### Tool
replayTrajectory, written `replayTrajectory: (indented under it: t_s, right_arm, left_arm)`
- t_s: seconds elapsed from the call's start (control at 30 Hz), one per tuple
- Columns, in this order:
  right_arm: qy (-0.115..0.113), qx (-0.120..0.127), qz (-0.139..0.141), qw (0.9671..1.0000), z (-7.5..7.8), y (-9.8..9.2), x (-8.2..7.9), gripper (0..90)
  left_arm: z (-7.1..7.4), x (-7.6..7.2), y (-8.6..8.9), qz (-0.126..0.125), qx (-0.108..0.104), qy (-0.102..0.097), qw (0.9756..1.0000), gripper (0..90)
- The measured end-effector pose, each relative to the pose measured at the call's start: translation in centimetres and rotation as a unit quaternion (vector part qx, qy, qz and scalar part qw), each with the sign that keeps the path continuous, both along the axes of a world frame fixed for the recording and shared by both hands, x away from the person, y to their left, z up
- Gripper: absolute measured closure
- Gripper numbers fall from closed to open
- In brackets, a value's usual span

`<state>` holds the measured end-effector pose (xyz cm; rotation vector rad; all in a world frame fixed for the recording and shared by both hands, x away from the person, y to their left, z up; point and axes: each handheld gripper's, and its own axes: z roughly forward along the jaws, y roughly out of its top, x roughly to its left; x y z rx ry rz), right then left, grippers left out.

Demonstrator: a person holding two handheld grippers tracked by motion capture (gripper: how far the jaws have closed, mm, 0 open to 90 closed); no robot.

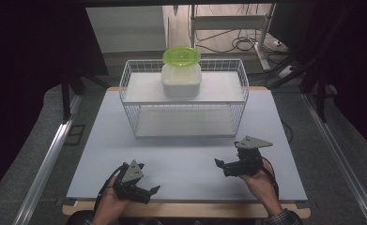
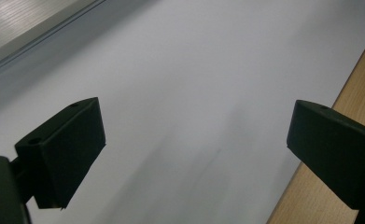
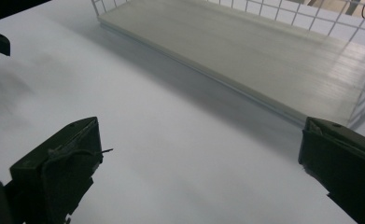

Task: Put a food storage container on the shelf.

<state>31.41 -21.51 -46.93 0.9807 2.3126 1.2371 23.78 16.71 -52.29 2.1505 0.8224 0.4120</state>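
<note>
A lidded container sits atop the wire rack; before it, left gripper and right gripper rest wide apart, empty.

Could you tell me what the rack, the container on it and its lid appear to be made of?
Rack: apparently white-coated metal wire, going by its thin grid walls; its shelves look like flat pale boards.
Container: probably plastic, milky and translucent with rounded corners.
Lid: likely plastic too, glossy translucent lime green with a moulded rim.
</note>
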Motion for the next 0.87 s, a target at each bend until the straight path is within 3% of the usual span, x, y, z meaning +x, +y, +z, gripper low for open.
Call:
replayTrajectory:
  t_s: [0.33,0.87]
  right_arm:
    - [0.01,-0.019,-0.013,0.9997,-1.7,-1.1,-1.0,0.0]
    - [0.054,-0.038,-0.025,0.9975,-3.6,-2.2,-2.0,0.0]
  left_arm:
    - [-0.2,0.1,-0.1,0.003,0.008,0.004,1.0,3.8]
    - [-0.3,0.1,-0.3,0.01,0.024,0.007,0.9996,3.6]
